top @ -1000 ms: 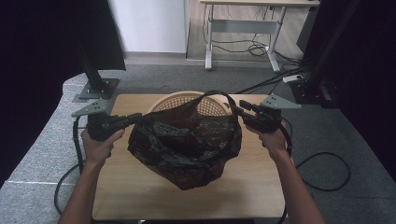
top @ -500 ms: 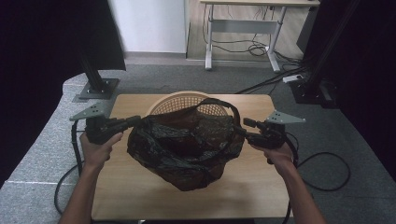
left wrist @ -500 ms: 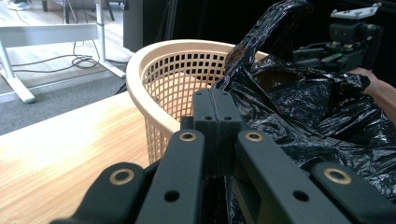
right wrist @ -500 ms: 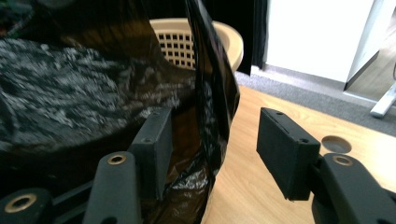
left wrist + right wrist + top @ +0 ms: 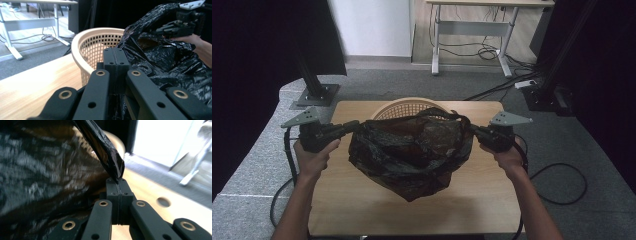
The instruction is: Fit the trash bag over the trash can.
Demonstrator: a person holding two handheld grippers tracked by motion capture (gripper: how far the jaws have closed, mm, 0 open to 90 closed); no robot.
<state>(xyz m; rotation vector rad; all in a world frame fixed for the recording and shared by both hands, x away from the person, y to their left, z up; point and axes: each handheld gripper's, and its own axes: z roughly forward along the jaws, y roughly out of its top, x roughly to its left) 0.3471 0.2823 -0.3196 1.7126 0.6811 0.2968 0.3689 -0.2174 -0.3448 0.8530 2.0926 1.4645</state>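
Your left gripper [image 5: 353, 125] is clamped on the left edge of the black plastic bag [image 5: 412, 150], as it was a second ago, and the hand behind it has kept its place; in the left gripper view the jaws meet flat with the film pinched between them. Your right gripper [image 5: 473, 130] is what has changed; a second ago it sat higher and nearer the basket [image 5: 404, 107], half a second ago it had dropped toward you with the jaws parted, and they have just been closing; now they are pressed together on the bag's right rim, and in the right gripper view a twisted strip of the black film [image 5: 110, 157] rises from between the closed jaws. The bag hangs stretched between your two grippers above the wooden table [image 5: 362, 210], its mouth pulled wider than before, its bottom sagging toward the tabletop; whether it touches the wood you cannot tell. The tan basket stands just behind the bag, at the far edge of the table, partly covered by the bag's rim.
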